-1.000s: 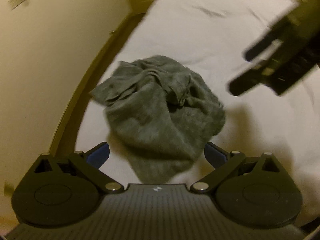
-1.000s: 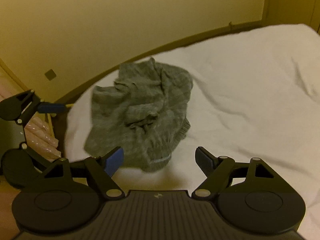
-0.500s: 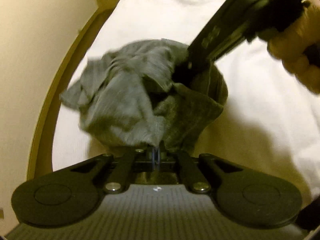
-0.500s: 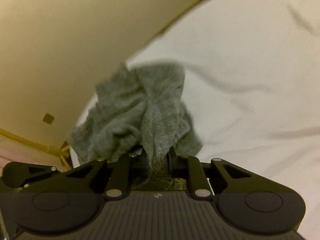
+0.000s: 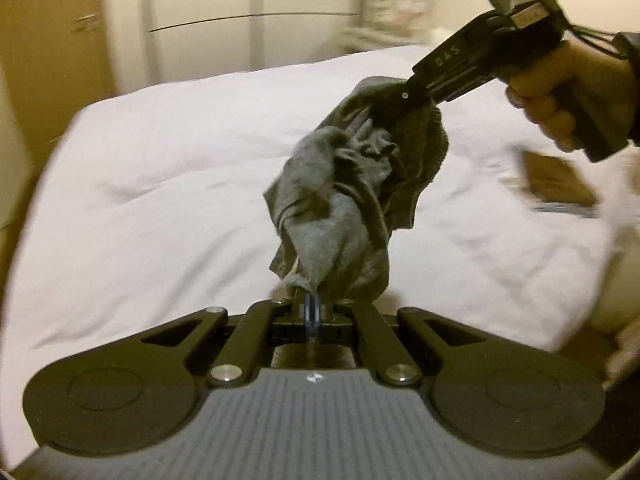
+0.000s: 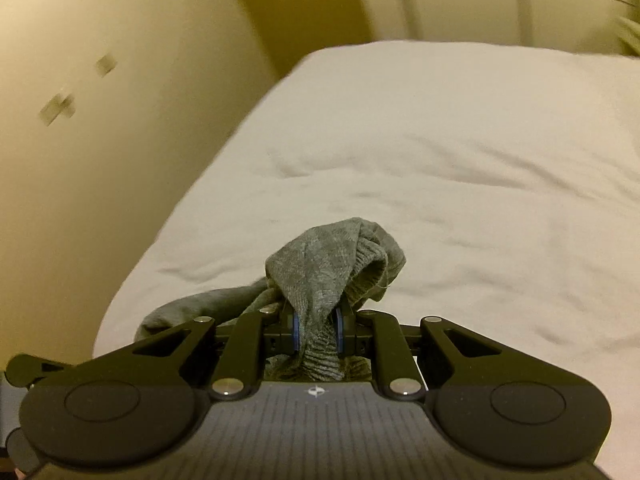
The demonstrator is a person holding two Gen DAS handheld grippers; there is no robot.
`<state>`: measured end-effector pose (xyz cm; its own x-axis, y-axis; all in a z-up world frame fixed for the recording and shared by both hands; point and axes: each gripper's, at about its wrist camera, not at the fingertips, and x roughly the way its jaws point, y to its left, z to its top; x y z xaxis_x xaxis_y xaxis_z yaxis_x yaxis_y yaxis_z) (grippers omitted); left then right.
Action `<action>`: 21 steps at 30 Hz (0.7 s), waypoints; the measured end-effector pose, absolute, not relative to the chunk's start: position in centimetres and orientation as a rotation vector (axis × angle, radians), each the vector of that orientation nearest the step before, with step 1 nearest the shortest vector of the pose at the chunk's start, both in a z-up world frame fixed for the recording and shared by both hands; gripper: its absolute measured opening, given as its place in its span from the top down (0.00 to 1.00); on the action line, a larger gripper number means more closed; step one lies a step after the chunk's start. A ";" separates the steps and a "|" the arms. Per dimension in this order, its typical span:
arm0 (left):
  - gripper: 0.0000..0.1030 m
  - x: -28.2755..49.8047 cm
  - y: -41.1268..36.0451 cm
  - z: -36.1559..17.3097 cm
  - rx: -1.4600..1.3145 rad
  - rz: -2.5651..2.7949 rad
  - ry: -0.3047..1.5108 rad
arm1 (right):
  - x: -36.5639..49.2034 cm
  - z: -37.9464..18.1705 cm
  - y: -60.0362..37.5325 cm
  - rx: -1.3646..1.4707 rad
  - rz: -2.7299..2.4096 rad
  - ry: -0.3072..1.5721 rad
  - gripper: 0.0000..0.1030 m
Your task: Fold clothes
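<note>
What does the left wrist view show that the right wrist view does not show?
Only the left wrist view shows the person's hand holding the right gripper from outside, a brown flat thing lying on the bed, blurred, and the whole bunched garment hanging between the two grippers. Only the right wrist view shows the ribbed hem pressed between the right gripper's blue fingers, and the wall beside the bed. Both show the grey garment, the white bed and a gripper shut on cloth; the left gripper pinches a thin edge.
</note>
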<state>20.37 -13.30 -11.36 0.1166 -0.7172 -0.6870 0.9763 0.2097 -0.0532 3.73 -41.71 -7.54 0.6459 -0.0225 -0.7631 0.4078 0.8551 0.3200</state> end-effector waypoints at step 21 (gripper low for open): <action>0.49 9.8 -28.4 -14.5 0.723 -1.269 0.849 | -17.9 -8.2 -57.6 0.646 -0.587 0.829 0.28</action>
<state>9.75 -28.37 -14.50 0.0866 -0.5054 -0.8585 0.9864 0.1640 0.0029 -17.87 -57.58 -8.18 0.5431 -0.2179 -0.8109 0.6923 0.6627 0.2856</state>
